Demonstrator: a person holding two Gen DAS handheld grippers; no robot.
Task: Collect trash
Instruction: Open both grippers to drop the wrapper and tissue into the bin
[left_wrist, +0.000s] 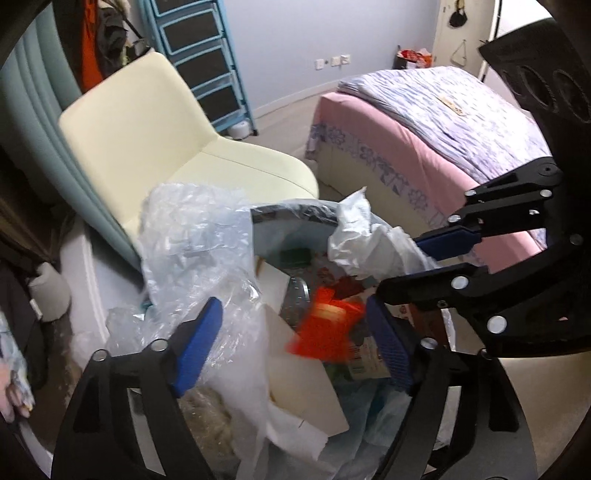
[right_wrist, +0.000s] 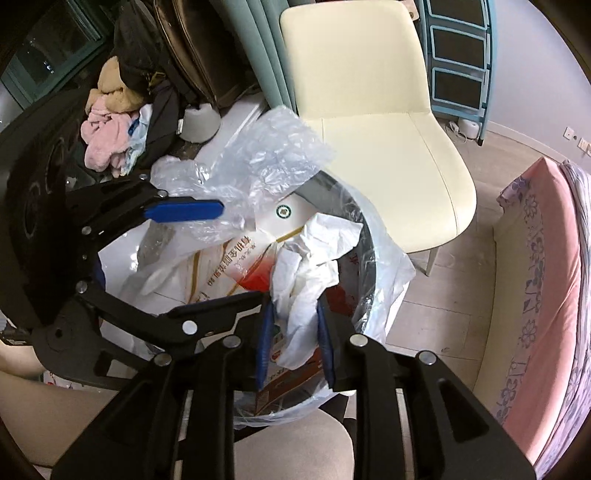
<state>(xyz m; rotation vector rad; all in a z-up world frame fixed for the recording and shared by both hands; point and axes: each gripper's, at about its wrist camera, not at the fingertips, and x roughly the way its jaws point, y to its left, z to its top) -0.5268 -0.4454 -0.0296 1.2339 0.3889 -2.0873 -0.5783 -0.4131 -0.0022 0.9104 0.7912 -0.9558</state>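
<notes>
A trash bin (left_wrist: 295, 213) with a clear liner stands below both grippers, filled with packaging and white cardboard (left_wrist: 303, 373). My left gripper (left_wrist: 293, 343) is open over it, and a blurred orange wrapper (left_wrist: 325, 328) lies loose between its blue pads. Crumpled clear plastic (left_wrist: 192, 236) bulges over the bin's left side. My right gripper (right_wrist: 295, 332) is shut on a crumpled white paper (right_wrist: 310, 273) above the bin rim (right_wrist: 365, 229). The left wrist view shows this right gripper (left_wrist: 402, 266) at the right with the white paper (left_wrist: 354, 236).
A cream chair (right_wrist: 369, 110) stands just behind the bin. A bed with a pink sheet (left_wrist: 424, 155) is to the right. Blue drawers (left_wrist: 207, 55) stand by the far wall. A clothes pile (right_wrist: 110, 122) lies at the left. The person's legs (right_wrist: 288, 446) are by the bin.
</notes>
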